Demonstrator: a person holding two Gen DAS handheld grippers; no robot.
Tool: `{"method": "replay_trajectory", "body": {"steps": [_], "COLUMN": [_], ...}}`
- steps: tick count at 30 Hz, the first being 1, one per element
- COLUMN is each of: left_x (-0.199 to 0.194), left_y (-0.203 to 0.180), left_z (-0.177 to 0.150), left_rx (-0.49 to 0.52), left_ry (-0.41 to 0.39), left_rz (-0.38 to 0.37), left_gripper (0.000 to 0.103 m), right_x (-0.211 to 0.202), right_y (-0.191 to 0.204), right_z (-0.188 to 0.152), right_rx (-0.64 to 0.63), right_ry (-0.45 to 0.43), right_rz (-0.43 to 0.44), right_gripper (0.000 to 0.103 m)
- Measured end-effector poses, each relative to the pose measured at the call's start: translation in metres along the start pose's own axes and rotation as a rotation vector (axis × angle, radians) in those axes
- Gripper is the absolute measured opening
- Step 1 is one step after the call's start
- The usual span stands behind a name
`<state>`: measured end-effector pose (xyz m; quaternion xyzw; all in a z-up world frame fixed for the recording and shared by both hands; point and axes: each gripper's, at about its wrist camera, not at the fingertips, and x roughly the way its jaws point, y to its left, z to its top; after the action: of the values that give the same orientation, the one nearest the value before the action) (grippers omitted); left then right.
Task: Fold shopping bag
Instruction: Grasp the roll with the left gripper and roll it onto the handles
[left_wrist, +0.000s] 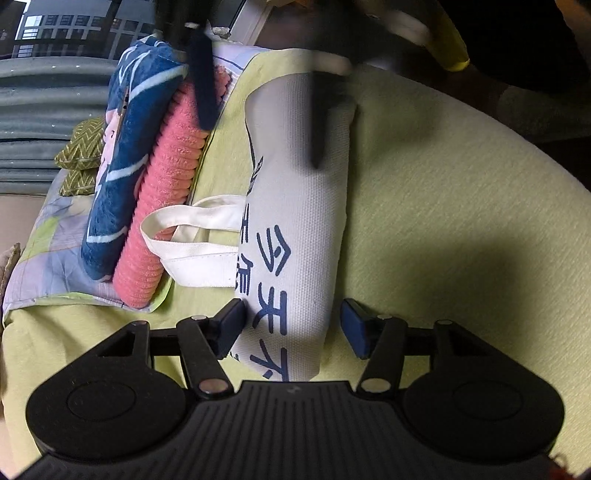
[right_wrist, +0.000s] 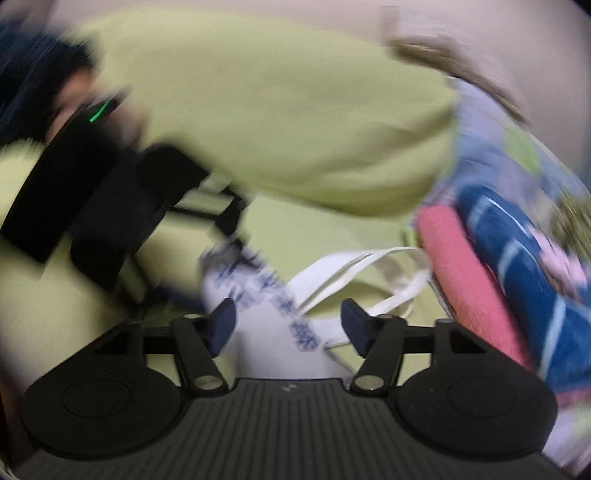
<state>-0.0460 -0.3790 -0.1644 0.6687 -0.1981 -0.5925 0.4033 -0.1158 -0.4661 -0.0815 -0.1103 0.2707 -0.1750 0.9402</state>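
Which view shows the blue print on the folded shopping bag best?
The left wrist view: the shopping bag lies sharp and lengthwise on the green cover, its blue print legible. The right wrist view is motion-blurred; the print there is only smeared blue marks.

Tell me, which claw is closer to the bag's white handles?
Right. The right claw has the handles running between its fingers; the left claw sits beside them, straddling the bag.
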Motion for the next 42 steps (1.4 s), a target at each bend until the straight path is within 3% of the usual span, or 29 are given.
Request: {"method": "replay_trajectory", "body": {"steps": [2,6,9,11,14,19,22,26,34,39,42], "left_x": [0.000,0.002,0.007,0.009,0.008,-0.015,-0.034,-0.035,-0.021,-0.016,-0.020], "left_y": [0.001,0.007,0.016,0.024,0.037,0.035,0.026,0.036,0.040,0.041,0.040], "left_z": [0.000,-0.002,-0.003,-0.002,0.000,0.000,-0.001,-0.004,-0.006,-0.010,-0.013], "left_rx": [0.001,-0.004,-0.006,-0.032,-0.119,-0.194,-0.200,-0.283,-0.303,-0.300,-0.258], "left_ry": [-0.004,-0.011,-0.019,-0.021,-0.019,-0.017,-0.021,-0.032,-0.031,-0.067,-0.090], "left_rz": [-0.003,-0.026,-0.060,-0.087,-0.134,-0.221,-0.284,-0.341,-0.327,-0.294,-0.236], "left_gripper": [0.059,0.059,0.060,0.060,0.059,0.059,0.060,0.061,0.061,0.064,0.070], "right_x": [0.011,0.036,0.044,0.050,0.050,0.040,0.030,0.039,0.073,0.090,0.088], "right_y": [0.011,0.037,0.035,0.025,0.006,-0.009,-0.023,-0.059,-0.104,-0.119,-0.116], "right_z": [-0.011,-0.036,-0.042,-0.039,-0.029,-0.021,-0.020,-0.029,-0.044,-0.050,-0.054], "right_rx": [-0.146,-0.491,-0.536,-0.485,-0.289,-0.171,-0.047,0.246,0.584,0.680,0.727], "right_ry": [0.058,0.108,0.087,0.098,0.132,0.139,0.149,0.190,0.273,0.331,0.366], "right_rz": [0.004,-0.108,-0.110,-0.081,-0.002,0.121,0.286,0.546,0.733,0.819,0.866], "right_gripper": [0.064,0.062,0.059,0.057,0.055,0.055,0.055,0.055,0.056,0.056,0.056]}}
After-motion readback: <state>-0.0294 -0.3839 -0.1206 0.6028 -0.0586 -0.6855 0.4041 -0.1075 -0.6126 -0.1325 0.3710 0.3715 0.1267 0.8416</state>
